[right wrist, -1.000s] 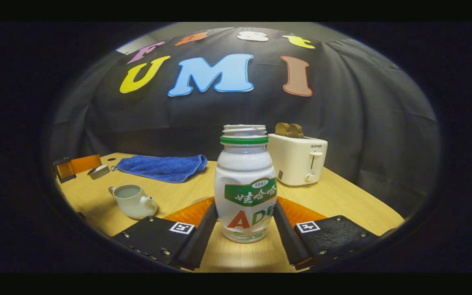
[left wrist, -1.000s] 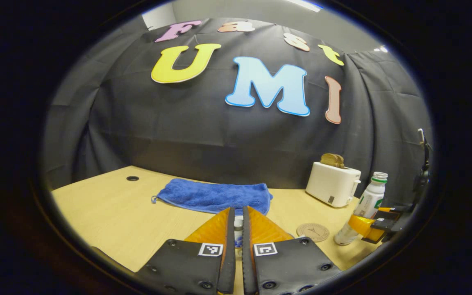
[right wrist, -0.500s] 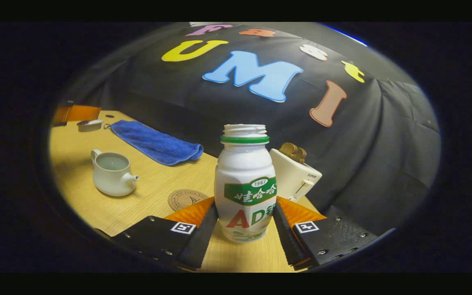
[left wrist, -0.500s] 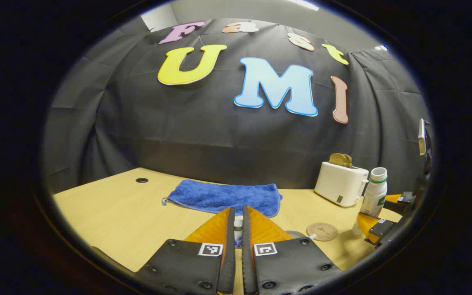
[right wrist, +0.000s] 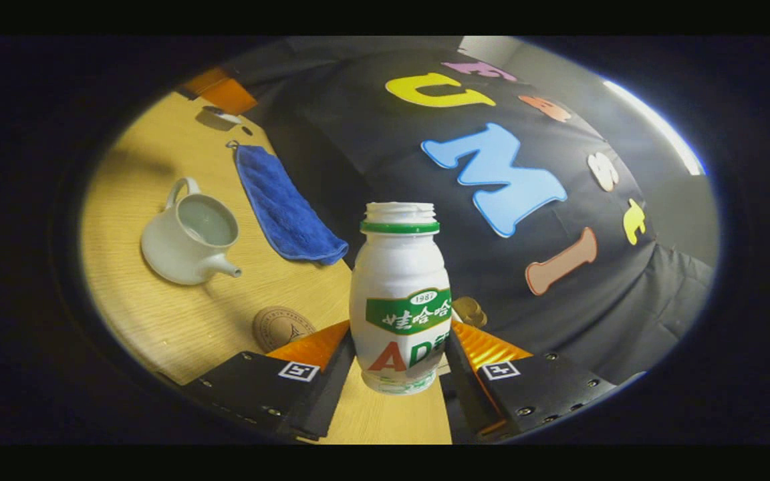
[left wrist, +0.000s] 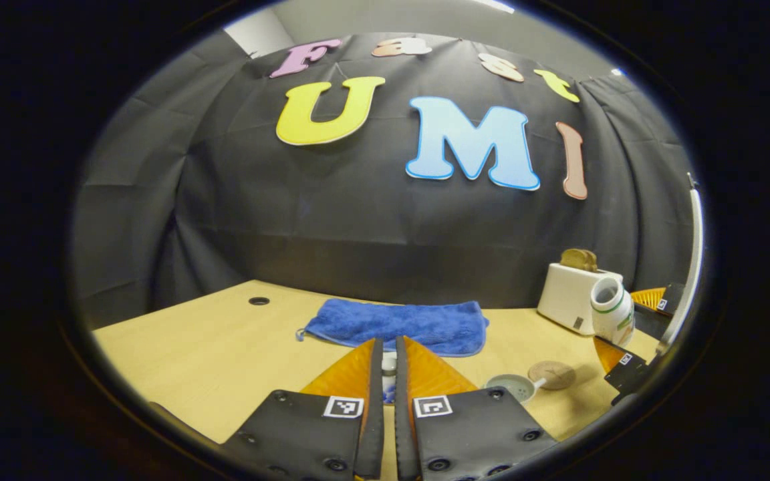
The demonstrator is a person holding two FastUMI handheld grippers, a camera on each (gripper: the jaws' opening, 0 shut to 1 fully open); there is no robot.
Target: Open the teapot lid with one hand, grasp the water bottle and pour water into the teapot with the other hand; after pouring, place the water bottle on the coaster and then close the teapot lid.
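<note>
The right tool (right wrist: 400,347) grips the water bottle (right wrist: 400,294) at its lower body, one finger on each side; the bottle is uncapped and tilted with its mouth toward the teapot (right wrist: 188,244). The teapot stands open on the desk (right wrist: 158,321), with the coaster (right wrist: 281,327) near its spout side and the blue towel (right wrist: 285,207) beyond it. The left tool (left wrist: 388,374) is clenched on a small pale object, probably the lid knob, though little of it is visible. To pour well, bring the bottle mouth over the teapot's wide opening before tipping further, then tilt slowly to keep the stream narrow. The bottle is smooth white plastic with a threaded neck and green ring; the teapot is glossy, rounded ceramic with a loop handle; the coaster is a flat, printed disc.
</note>
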